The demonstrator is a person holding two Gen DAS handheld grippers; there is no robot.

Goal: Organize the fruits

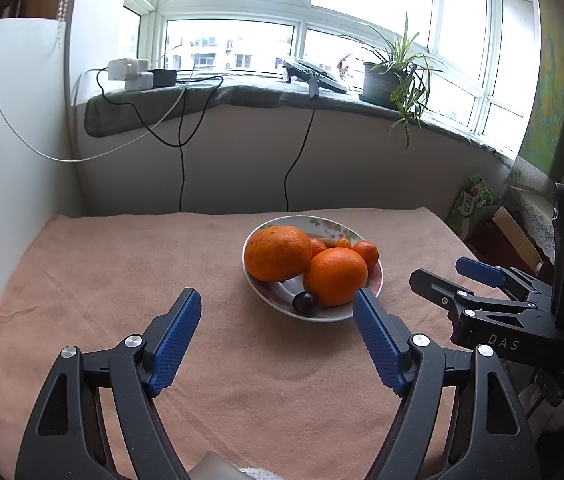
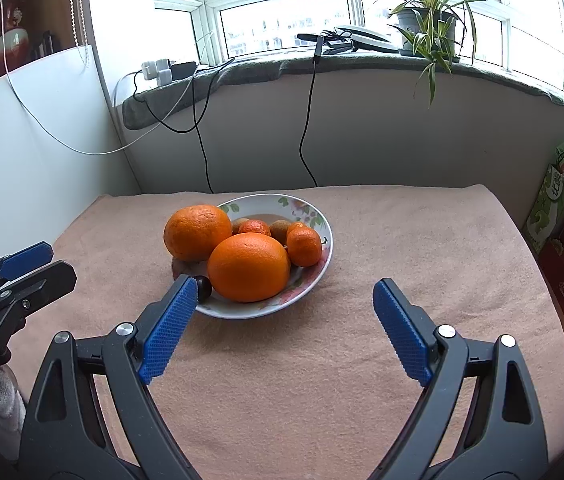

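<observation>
Here we hold the left gripper (image 1: 278, 300) and right gripper (image 2: 285, 292) wide apart and empty above the pink cloth (image 2: 401, 240), the fruit bowl (image 2: 313, 216) of oranges (image 2: 248, 266) just beyond their tips.

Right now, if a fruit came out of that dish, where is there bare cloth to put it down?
The pink cloth is bare right of the bowl up to the table's right edge, left of the bowl toward the white wall, and in front of it between both open grippers. The bowl itself is crowded: two big oranges, small mandarins, kiwis and a dark fruit touch.
</observation>
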